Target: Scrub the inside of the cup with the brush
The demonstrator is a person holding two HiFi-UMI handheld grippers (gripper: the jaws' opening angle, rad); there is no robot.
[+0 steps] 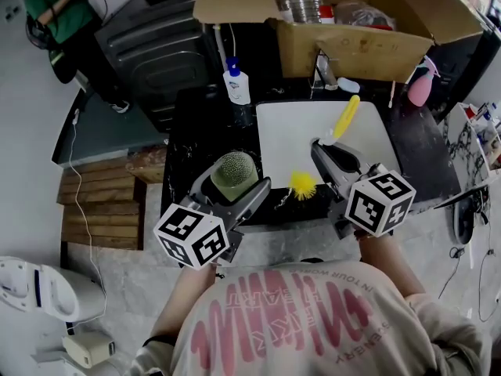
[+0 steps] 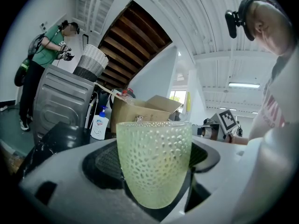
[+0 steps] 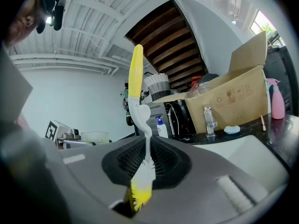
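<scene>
While the left claw (image 1: 235, 188) grips the green cup (image 1: 235, 169), the right claw (image 1: 326, 152) pinches the yellow brush (image 1: 345, 117).

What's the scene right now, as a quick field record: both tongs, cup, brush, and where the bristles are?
left tongs: shut on the cup
cup: green, dimpled, mouth facing up toward the head camera
right tongs: shut on the brush at its white neck
brush: yellow handle pointing away over the white sink
bristles: yellow, beside the cup, outside it, not touching
</scene>
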